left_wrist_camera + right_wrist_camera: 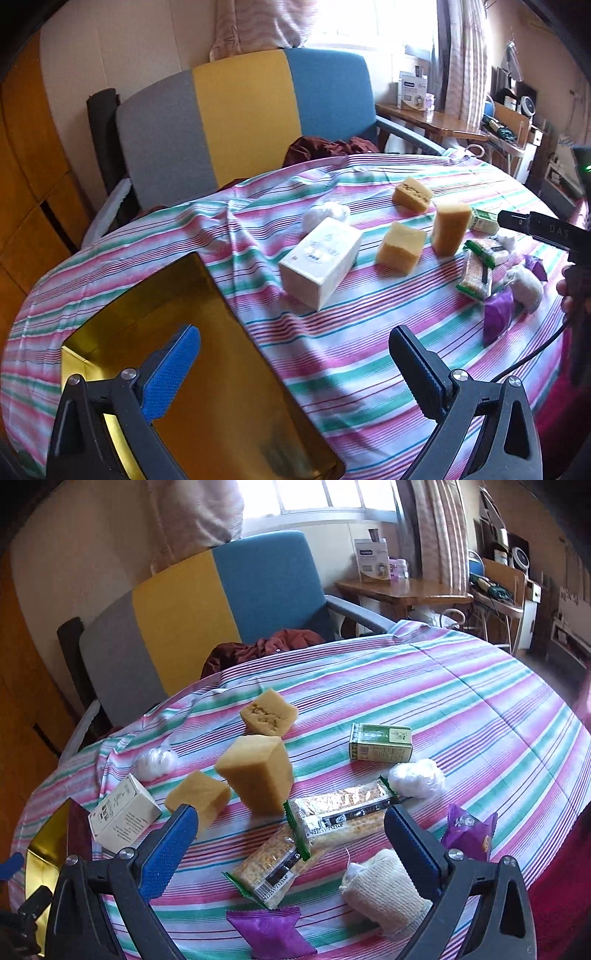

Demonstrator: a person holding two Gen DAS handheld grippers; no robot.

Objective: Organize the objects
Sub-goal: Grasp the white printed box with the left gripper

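Note:
On the striped tablecloth [332, 332] lie three yellow sponge blocks [400, 248], a white box [319, 262], cracker packs [343, 812], a green box [380, 743], purple packets [271, 932] and a gauze roll [386, 890]. A gold tray [192, 369] sits at the near left. My left gripper [295, 373] hovers open over the tray's right edge, holding nothing. My right gripper [291, 845] stands open above the cracker packs, also without a load. The right gripper's body [546, 230] shows at the left view's right edge.
White cotton balls [417, 777] [327, 214] rest among the items. A grey, yellow and blue armchair [236, 114] with a dark red cloth [258, 646] stands behind the table. A wooden desk [402, 590] and cluttered shelves are at the back right.

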